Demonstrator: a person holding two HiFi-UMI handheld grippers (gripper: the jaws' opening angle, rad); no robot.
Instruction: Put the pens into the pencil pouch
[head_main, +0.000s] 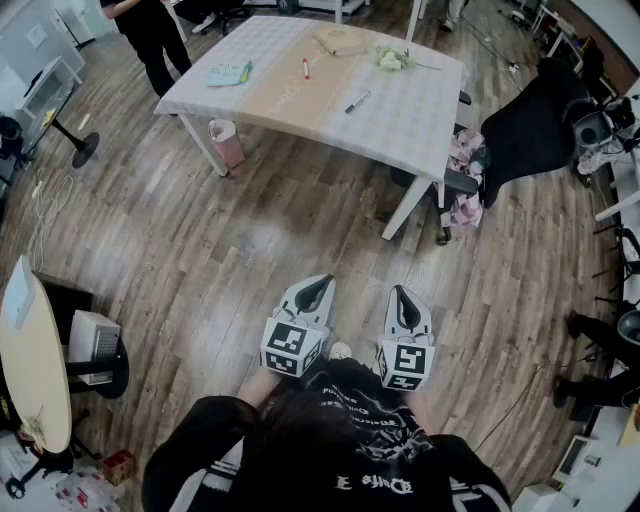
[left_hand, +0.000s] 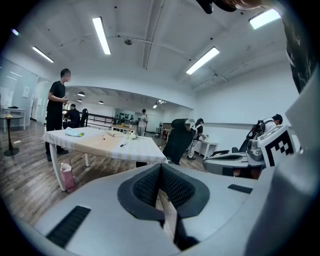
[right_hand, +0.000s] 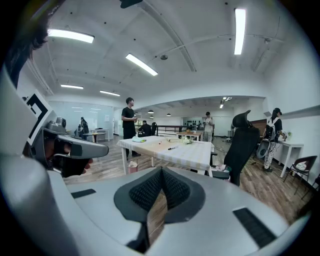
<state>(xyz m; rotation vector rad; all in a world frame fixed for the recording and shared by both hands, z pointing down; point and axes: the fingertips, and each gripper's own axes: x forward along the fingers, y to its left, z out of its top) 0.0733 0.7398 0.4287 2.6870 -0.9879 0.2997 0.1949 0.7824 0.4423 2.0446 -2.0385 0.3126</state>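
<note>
Flooring: wood-plank floor (head_main: 250, 230), spanning the whole room.

White rectangular table (head_main: 400, 120) with a checked cloth stands at the far side, well apart from both grippers. A black office chair (head_main: 530, 130) sits just beside its right end. A person in black (head_main: 150, 40) stands at its far left corner.

Left gripper (head_main: 315, 293) and right gripper (head_main: 405, 303), both grey with marker cubes, are held side by side close to the operator's body, over bare floor and pointing toward the table. The left gripper view shows the ribbed black pads (left_hand: 172, 187) pressed together at the tip with nothing between them. The right gripper view shows the same: pads (right_hand: 172, 187) meeting, nothing gripped.

Items on the table:
- A tan flat box (head_main: 341, 40) lies near the far edge.
- A pale blue-green fabric pouch (head_main: 228, 73) lies flat near the left end.
- A black pen (head_main: 357, 101) lies near the middle, toward the near edge.
- A red pen (head_main: 306, 68) lies between the pouch and the box.

Both pens lie outside the pouch.
</note>
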